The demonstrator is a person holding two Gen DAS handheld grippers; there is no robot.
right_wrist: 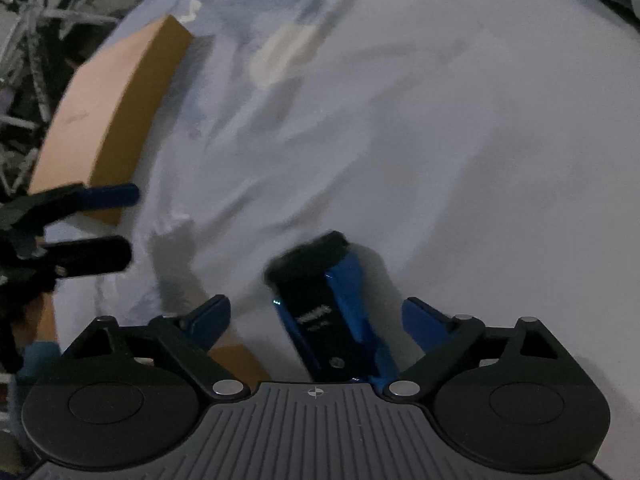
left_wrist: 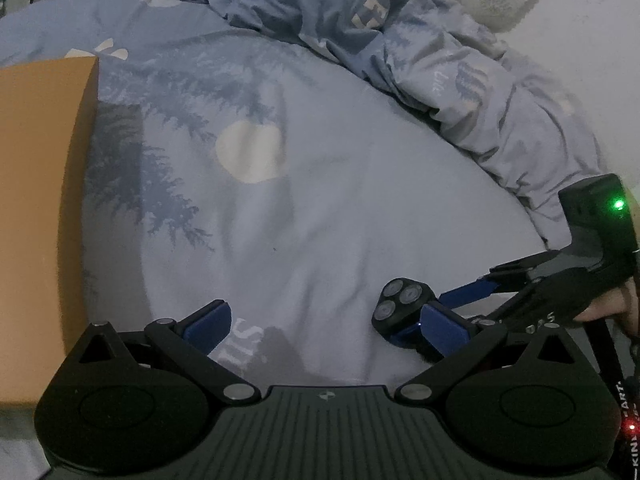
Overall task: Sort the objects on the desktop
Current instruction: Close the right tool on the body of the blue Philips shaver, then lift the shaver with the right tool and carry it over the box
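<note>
A black and blue electric shaver (right_wrist: 308, 300) lies on the pale blue bed sheet (right_wrist: 400, 140). My right gripper (right_wrist: 316, 320) points steeply down over it, open, a finger on each side of the shaver's body and a gap on both. In the left wrist view the shaver (left_wrist: 400, 300) shows its three round heads at the lower right, with one of the right gripper's blue fingers (left_wrist: 472, 294) and a gloved hand (left_wrist: 560, 300) beyond it. My left gripper (left_wrist: 326, 322) is open over bare sheet, nothing between its fingers. A brown cardboard box (left_wrist: 40, 220) stands to its left.
A crumpled blue quilt (left_wrist: 400, 40) lies across the back and right of the bed. In the right wrist view the cardboard box (right_wrist: 104, 120) sits at the bed's left edge, with dark clutter (right_wrist: 24, 80) beyond. A brown piece (right_wrist: 240, 360) shows under the right gripper.
</note>
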